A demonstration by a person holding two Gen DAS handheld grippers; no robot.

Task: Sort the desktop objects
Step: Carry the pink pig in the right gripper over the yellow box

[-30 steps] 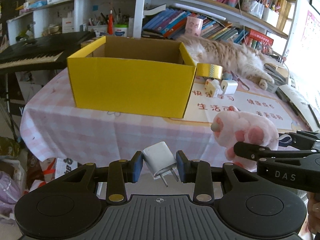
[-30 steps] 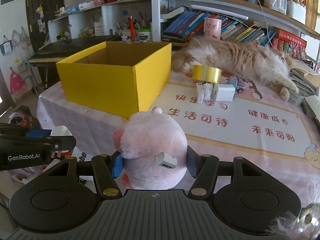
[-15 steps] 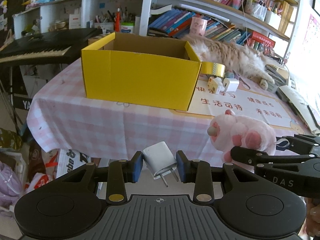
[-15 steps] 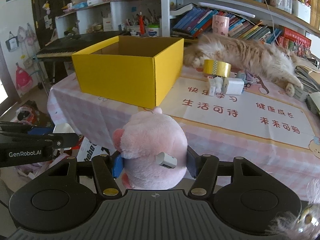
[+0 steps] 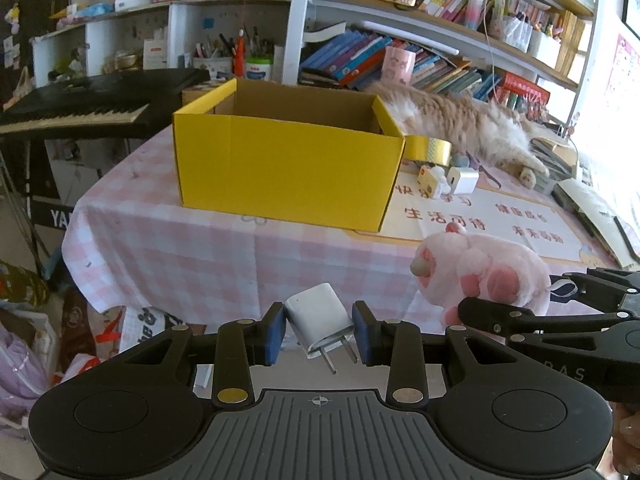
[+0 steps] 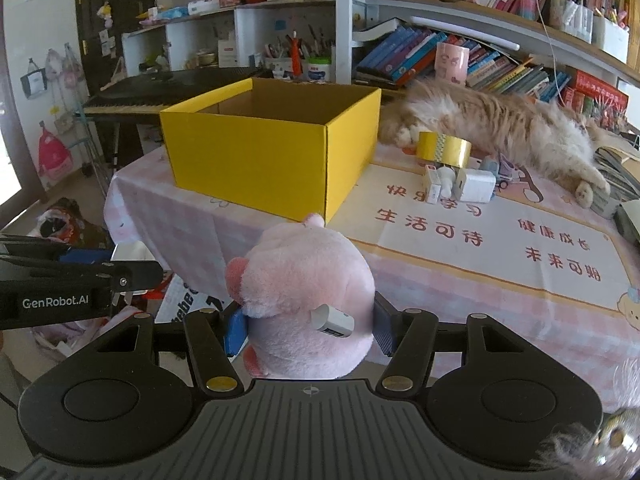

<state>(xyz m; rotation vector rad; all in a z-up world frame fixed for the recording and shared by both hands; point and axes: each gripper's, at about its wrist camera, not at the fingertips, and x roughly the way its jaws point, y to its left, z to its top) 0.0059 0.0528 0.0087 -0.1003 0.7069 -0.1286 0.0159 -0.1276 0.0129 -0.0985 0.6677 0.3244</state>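
Left wrist view: left gripper (image 5: 320, 334) pinches a light, rigid, smooth white charger (image 5: 320, 318) across its flat sides, while right gripper (image 6: 310, 326) squeezes a soft, compressible pink plush toy (image 6: 304, 280), both short of the yellow box (image 5: 286, 168)

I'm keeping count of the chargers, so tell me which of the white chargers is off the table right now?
The white charger clamped in the left gripper, prongs pointing down toward the camera. The other white charger sits on the table by the yellow tape roll.
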